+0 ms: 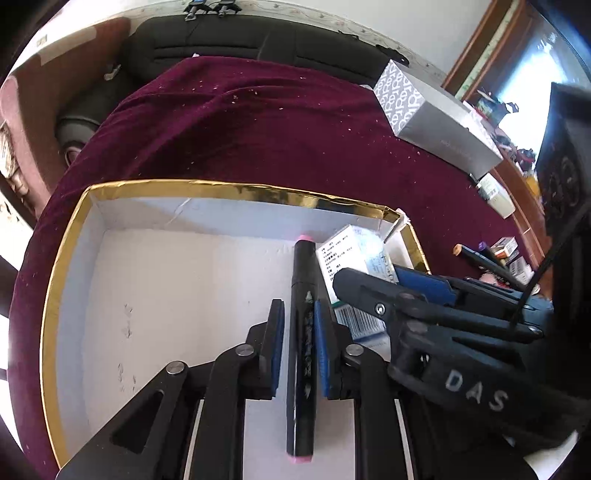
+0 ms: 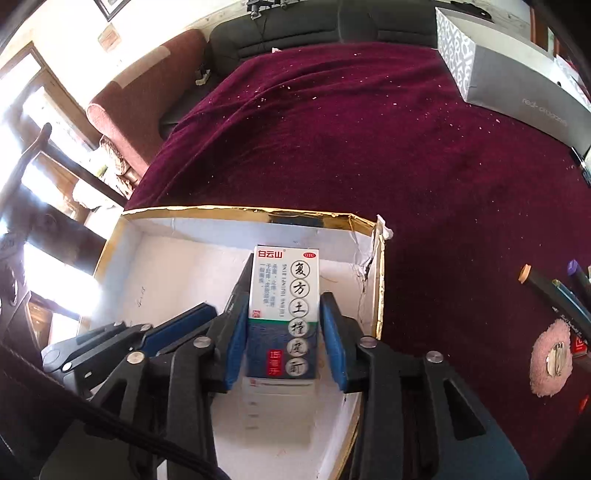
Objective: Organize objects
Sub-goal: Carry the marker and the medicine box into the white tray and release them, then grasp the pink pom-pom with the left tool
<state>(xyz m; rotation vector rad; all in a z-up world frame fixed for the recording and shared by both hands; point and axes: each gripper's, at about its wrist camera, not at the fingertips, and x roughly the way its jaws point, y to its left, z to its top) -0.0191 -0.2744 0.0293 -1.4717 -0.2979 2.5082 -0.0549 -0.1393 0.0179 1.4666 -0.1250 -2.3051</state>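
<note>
A black marker with pink ends (image 1: pixel 303 280) lies lengthwise between the blue pads of my left gripper (image 1: pixel 298 306), low inside the white box with a gold rim (image 1: pixel 221 188). Its right pad touches the marker and a thin gap shows at the left pad, so the jaws stand slightly open. My right gripper (image 2: pixel 286 284) is in the same box (image 2: pixel 240 212), astride a white and blue medicine carton (image 2: pixel 284 295). A narrow gap shows at its right pad, and the carton's lower part is blurred. The carton (image 1: pixel 354 254) and right gripper (image 1: pixel 406 299) also show beside the marker.
A dark red cloth (image 2: pixel 406 147) covers the table. A long grey box (image 2: pixel 517 85) lies at the back right. Right of the gold-rimmed box lie several more markers (image 2: pixel 554 291), small cartons (image 1: pixel 506 247) and a pink round pad (image 2: pixel 550 358). A dark sofa (image 1: pixel 240 33) stands behind the table.
</note>
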